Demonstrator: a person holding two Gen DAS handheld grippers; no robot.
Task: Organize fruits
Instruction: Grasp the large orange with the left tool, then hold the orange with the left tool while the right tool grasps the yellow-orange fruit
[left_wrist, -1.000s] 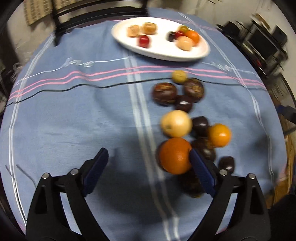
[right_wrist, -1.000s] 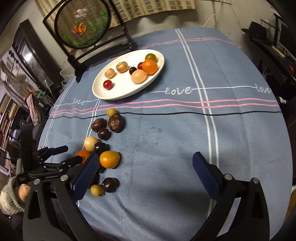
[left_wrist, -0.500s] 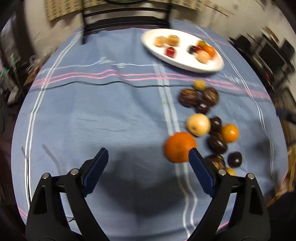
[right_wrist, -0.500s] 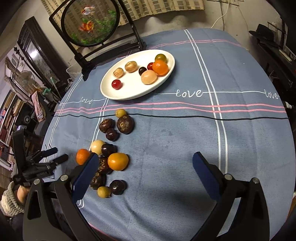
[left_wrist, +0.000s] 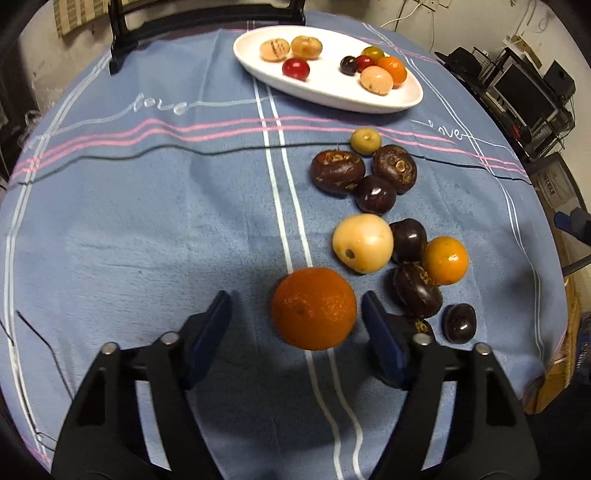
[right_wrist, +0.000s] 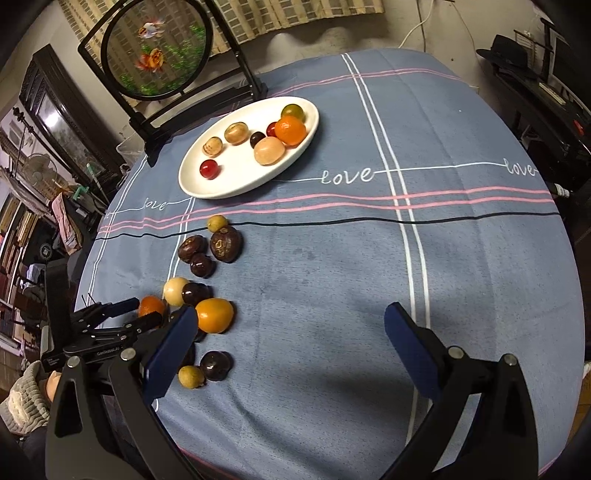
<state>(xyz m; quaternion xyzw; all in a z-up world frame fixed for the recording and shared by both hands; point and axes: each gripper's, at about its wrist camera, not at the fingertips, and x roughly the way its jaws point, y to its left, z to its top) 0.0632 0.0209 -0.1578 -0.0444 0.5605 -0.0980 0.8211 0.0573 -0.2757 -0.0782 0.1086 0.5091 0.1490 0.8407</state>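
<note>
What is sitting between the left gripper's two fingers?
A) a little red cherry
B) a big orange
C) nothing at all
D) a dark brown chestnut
B: the big orange lies on the blue tablecloth between the closing fingers of the left gripper, with a gap showing on each side, so the fingers are not pressing it yet.

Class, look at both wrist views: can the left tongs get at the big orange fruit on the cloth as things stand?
Probably yes. The orange fruit already sits between the closing left tongs, pads not yet touching, and nothing lies between them. The dark fruit beside the right pad crowds it slightly.
</note>
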